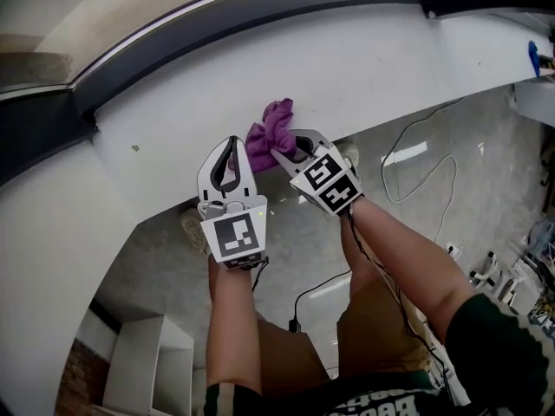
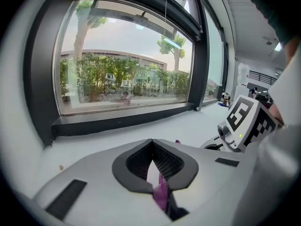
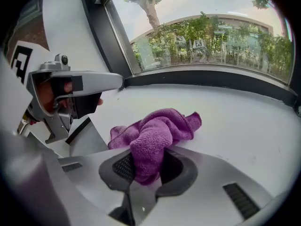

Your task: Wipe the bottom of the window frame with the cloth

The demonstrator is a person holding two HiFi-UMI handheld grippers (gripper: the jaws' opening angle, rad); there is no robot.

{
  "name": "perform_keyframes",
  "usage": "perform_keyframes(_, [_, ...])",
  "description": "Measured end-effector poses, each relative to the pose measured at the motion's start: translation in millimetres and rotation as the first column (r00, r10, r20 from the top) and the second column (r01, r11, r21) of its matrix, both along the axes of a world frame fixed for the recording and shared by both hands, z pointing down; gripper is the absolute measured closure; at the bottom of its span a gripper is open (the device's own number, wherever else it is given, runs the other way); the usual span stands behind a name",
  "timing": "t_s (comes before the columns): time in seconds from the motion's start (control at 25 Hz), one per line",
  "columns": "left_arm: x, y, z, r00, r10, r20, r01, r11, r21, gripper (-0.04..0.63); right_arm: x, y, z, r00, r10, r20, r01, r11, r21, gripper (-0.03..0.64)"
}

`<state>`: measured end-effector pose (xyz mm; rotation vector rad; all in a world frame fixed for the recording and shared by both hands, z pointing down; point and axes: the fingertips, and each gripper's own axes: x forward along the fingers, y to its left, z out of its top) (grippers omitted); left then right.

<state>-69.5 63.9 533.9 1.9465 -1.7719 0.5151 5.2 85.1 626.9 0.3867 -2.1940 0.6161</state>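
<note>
your right gripper [image 3: 149, 163] is clenched on the purple cloth [image 3: 157, 128], which bunches out ahead of its jaws onto the white sill [image 3: 244, 126]. your left gripper [image 1: 231, 142] sits just left of it, jaw tips together. the dark frame [image 3: 202, 79] runs beyond.

**READABLE MARKINGS: NONE LEGIBLE**

The left gripper [image 1: 229, 146] is carrying a cube with a black-and-white square marker [image 1: 232, 235], a pattern without letters. The right gripper [image 1: 279, 152] is showing two such faces [image 1: 328, 180]. Pale lettering [image 1: 386, 404] is running across the person's dark green shirt, cropped and unreadable. Small white signs [image 3: 197, 43] are standing beyond the window glass [image 3: 225, 13], too small to read.
</note>
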Motion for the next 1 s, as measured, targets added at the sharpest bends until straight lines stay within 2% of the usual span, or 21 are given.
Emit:
perform_keyframes(0.16, [-26.2, 13.0, -3.1, 0.999, -0.043, -0.001, 0.043, 0.999, -0.010, 0.588, -24.6, 10.4, -0.1, 0.999, -0.034, -0.002, 0.034, 0.999, -0.012, 0.518])
perform_keyframes(0.36, [-61.4, 27.3, -9.3, 0.994, -0.110, -0.024, 0.109, 0.994, -0.017, 0.588, -66.9, 31.1, -0.2, 0.992, -0.127, 0.004, 0.127, 0.992, -0.012, 0.518])
perform_keyframes(0.64, [-107.9, 57.0, -4.6, 0.988, -0.154, 0.023, 0.154, 0.988, -0.010, 0.588, -117.8, 51.6, -0.1, 0.982, -0.191, 0.013, 0.191, 0.982, -0.009, 0.518])
perform_keyframes(0.84, [-143.3, 82.6, -1.3, 0.979, -0.199, 0.042, 0.201, 0.979, -0.028, 0.588, -153.8, 64.8, -0.6, 0.958, -0.286, 0.001, 0.285, 0.958, 0.036, 0.518])
perform_keyframes(1.0, [-169.7, 101.7, -3.4, 0.968, -0.244, 0.062, 0.246, 0.969, -0.028, 0.588, -183.9, 77.6, -1.2, 0.950, -0.313, 0.022, 0.312, 0.950, 0.029, 0.518])
